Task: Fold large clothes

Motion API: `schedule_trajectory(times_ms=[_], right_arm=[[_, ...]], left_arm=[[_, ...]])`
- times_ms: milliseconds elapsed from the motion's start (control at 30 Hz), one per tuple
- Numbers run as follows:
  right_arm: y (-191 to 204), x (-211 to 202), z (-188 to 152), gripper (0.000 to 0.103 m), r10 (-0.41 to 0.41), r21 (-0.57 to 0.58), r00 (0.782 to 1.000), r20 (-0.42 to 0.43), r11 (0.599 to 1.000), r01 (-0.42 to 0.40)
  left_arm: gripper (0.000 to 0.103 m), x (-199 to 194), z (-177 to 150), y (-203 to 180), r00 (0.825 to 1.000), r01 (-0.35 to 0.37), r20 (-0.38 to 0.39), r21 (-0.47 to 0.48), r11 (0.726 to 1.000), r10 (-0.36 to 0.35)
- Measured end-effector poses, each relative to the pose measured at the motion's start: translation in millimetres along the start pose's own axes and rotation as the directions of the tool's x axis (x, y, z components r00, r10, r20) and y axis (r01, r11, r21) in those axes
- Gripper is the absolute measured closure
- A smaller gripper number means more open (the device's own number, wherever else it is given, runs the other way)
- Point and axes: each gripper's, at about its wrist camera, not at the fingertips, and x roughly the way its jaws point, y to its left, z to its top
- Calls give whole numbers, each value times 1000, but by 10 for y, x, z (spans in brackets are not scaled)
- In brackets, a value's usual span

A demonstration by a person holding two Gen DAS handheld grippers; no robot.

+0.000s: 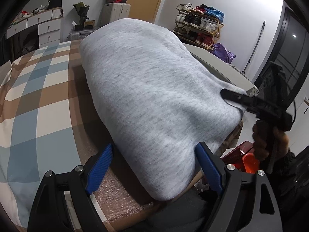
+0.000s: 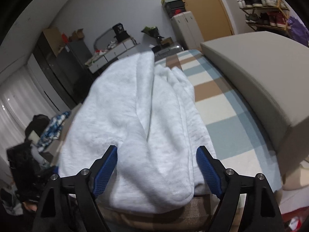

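A light grey knit garment [image 1: 146, 96] lies folded in a long bundle on a brown padded board [image 1: 123, 199] on top of the bed. My left gripper [image 1: 155, 160] is open at the bundle's near end; the cloth lies between its blue pads, and the left pad stands apart from it. In the left wrist view a hand [image 1: 268, 141] holds my right gripper, with one black finger [image 1: 237, 97] resting on the bundle's right corner. In the right wrist view the garment [image 2: 135, 116] shows several stacked folds, and my right gripper [image 2: 156, 166] is open around its near end.
A checked bed cover [image 1: 38, 100] spreads to the left of the board. A beige padded block [image 2: 260, 81] borders the bed. A shoe rack [image 1: 199, 27], suitcases [image 1: 115, 12] and white drawers [image 1: 44, 27] line the far wall. Red boxes [image 1: 241, 154] sit on the floor.
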Motion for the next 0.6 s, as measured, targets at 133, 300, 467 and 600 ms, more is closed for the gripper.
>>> schedule_trajectory(times_ms=[133,300,467,600], right_arm=[[195,-105,46,85,51,-72,999,11,996,-50],[110,-423,152,89,222,1,969,108,975,-224],[-159,35,-23,82,132,73,991,-18,989,-130],[-276,47,-17,78,197,114,980,-6,974,-195]], left_arm=[[19,-7,-2,15,1000,6,-2,-1,1000,-6],[19,-25,-15,48,1000,16,4,-16,1000,-16],[19,5,-29,29,1000,22,-2,-14,1000,-22],[19,-24,-31,26,1000,21,-1,-13,1000,-21]])
